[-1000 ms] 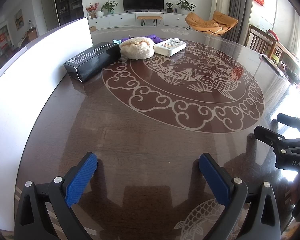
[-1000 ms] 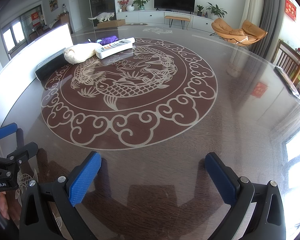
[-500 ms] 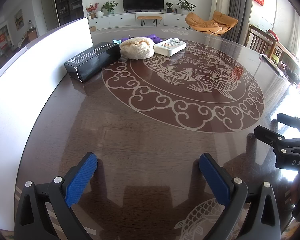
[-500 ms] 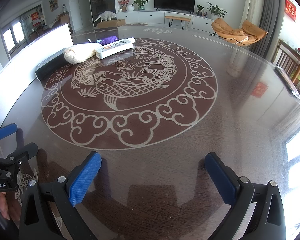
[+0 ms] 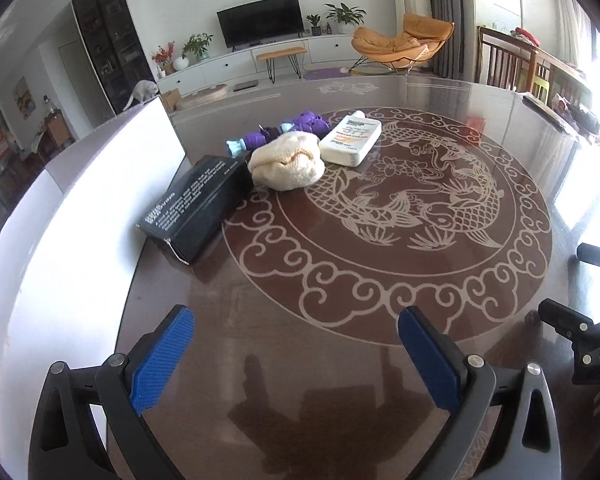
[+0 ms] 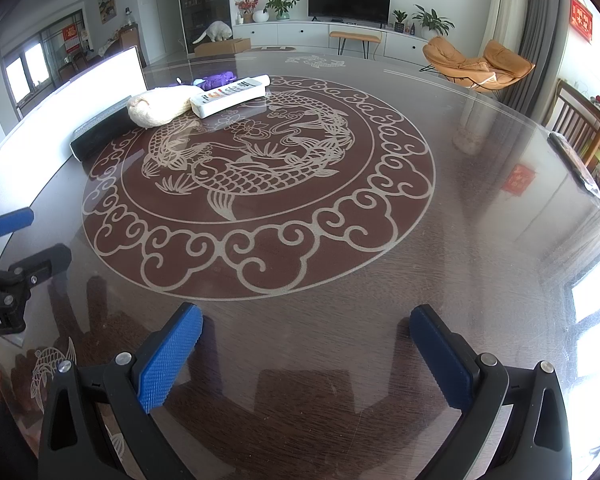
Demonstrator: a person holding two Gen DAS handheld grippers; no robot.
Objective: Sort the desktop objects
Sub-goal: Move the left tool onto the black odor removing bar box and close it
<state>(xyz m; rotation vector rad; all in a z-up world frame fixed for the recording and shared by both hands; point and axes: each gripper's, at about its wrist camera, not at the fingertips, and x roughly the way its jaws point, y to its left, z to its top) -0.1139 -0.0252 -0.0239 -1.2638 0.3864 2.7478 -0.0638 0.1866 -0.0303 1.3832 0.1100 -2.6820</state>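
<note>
Glossy dark table with a pale carp medallion carries everything. Sorting looks unstarted: black box, cream towel, white bottle and purple toy huddle untouched at the medallion's far-left rim. Left gripper and right gripper hover near, jaws spread, empty.

1. The surface is dark, wood-grained and glossy, mirroring the room.
2. The cream towel is soft, nubbly cloth.
3. The black box looks like matt card.
4. The white bottle is smooth plastic.
5. Both grippers' pads are blue, finely ribbed, on matt black plastic.
</note>
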